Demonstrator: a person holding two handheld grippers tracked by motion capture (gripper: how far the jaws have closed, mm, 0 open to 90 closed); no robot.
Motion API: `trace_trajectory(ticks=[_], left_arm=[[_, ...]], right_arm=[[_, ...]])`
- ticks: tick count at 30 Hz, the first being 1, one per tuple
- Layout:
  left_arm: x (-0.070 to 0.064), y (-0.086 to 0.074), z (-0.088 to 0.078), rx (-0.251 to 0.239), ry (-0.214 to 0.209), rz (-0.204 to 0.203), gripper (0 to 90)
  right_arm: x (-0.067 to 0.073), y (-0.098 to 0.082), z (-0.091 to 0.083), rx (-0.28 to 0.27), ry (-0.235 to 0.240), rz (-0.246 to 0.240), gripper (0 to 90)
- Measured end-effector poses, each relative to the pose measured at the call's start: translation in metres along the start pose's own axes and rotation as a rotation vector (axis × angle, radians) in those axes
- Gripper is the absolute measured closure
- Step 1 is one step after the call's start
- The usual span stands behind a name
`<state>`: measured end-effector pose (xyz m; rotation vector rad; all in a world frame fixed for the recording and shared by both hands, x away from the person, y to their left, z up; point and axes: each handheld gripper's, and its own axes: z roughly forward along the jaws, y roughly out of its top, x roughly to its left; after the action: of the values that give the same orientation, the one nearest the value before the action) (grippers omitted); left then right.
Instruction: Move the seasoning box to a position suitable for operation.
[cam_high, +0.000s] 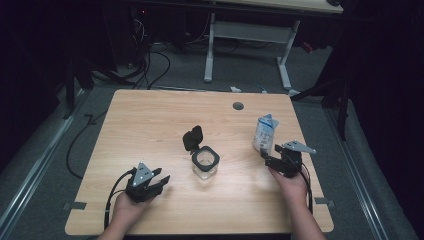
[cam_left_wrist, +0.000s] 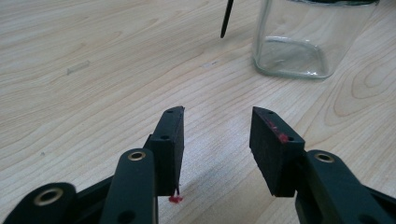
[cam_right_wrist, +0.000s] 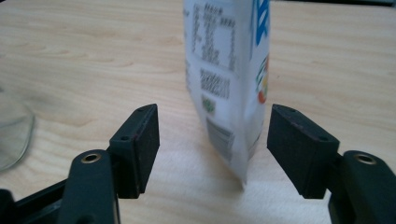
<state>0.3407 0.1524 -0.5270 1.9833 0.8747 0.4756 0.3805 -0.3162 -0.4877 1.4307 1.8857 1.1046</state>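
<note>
Pouch (cam_right_wrist: 229, 70) stands right of the jar (cam_high: 205, 163) on the desk (cam_high: 150, 125), between the spread right tool (cam_right_wrist: 212, 140), untouched. Left tool (cam_left_wrist: 217, 140) is spread, empty. A bump could topple it, I reckon.

A light wooden table (cam_high: 150, 125) takes up the middle of the high view, its grain running left to right. A round dark grommet (cam_high: 238, 106) sits near its far edge, right of centre. A grey tape tab (cam_high: 74, 205) lies on the floor by the lower left corner and another tab (cam_high: 324, 202) by the lower right. Beyond the table, at the top of the frame, a second desk stands on white legs (cam_high: 285, 65) over grey carpet (cam_high: 185, 75). Black cables (cam_high: 155, 65) loop across the carpet at upper left. A metal rail (cam_high: 35, 165) runs diagonally along the left edge. Small white scraps (cam_high: 235, 89) lie just past the far edge.
</note>
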Motion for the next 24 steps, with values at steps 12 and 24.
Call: trace_trajectory(ticks=[12, 24], left_arm=[[0.000, -0.001, 0.001, 0.005, 0.003, 0.001, 55.3], [0.001, -0.002, 0.001, 0.007, 0.006, -0.002, 55.3]], right_arm=[[-0.008, 0.013, 0.015, 0.002, -0.045, -0.032, 46.9], [-0.010, 0.015, 0.021, -0.030, -0.035, -0.069, 64.3]])
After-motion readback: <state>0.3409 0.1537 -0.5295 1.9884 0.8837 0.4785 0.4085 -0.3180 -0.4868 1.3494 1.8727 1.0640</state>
